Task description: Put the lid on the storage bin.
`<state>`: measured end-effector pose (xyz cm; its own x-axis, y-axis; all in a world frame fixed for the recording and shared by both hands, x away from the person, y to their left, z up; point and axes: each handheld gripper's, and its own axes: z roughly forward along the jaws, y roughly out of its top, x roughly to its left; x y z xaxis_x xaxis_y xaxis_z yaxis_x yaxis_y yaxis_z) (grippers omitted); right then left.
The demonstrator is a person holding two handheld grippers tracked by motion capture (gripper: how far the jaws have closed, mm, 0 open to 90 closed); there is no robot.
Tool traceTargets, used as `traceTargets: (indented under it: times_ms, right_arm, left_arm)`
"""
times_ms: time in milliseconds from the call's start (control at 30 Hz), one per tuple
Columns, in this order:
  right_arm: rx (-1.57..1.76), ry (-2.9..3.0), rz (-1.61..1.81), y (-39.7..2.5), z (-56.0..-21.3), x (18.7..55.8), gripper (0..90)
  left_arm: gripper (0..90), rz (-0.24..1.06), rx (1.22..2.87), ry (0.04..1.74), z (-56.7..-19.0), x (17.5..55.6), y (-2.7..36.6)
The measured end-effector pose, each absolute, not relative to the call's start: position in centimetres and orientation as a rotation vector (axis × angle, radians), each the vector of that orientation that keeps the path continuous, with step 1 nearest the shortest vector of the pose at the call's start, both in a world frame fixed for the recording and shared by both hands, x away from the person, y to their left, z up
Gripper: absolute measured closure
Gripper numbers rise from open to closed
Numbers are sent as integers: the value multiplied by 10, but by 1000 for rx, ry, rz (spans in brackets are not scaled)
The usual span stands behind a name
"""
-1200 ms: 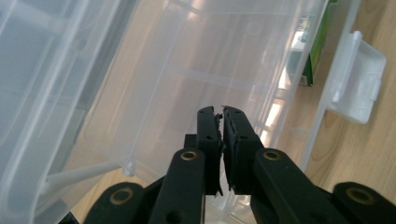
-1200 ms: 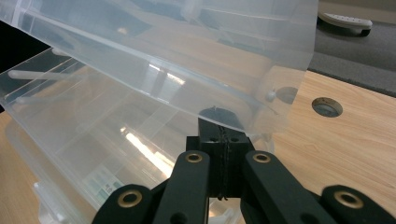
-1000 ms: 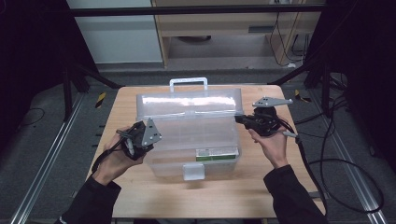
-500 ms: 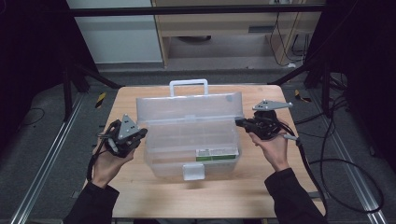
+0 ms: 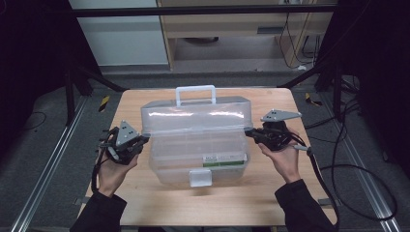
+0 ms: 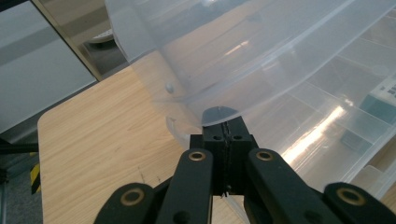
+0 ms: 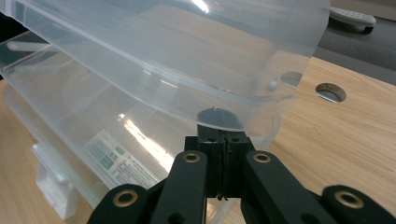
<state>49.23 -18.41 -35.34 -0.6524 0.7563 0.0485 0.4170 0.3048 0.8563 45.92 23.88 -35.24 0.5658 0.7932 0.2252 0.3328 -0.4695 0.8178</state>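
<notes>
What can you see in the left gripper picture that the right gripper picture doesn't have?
Left gripper view alone: a black-and-yellow striped strip on the floor beside the table.

Right gripper view alone: a round hole in the tabletop, the box's white latch and its green-and-white label.

Both: black jaws pressed together, each under a corner of the clear box's raised lid, left gripper on one side, right gripper on the other, with the divided tray below.

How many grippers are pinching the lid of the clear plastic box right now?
2. The left gripper has its jaws shut on a tab at the left end of the lid; the right gripper does so at the right end.
</notes>
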Motion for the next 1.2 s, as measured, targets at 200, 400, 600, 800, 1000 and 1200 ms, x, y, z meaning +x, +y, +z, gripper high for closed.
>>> traceTargets:
  times_ms: [200,400,600,800,1000,1200]
  right_arm:
    - [1046,2215,1274,-189,-359,486,893]
    - [1067,2205,1282,-196,-367,483,887]
    - [1084,2199,1294,-201,-375,480,887]
    - [1078,2197,1315,-203,-381,477,886]
    - [1073,2209,1308,-204,-383,476,882]
    - [1086,2217,1287,-206,-387,474,878]
  left_arm:
    - [895,772,2041,897,-359,454,240]
    - [896,764,2027,904,-368,448,242]
    - [896,754,2016,918,-377,444,245]
    - [896,753,2012,917,-381,442,246]
    - [896,750,2019,927,-383,441,248]
    - [896,762,2042,916,-389,440,247]
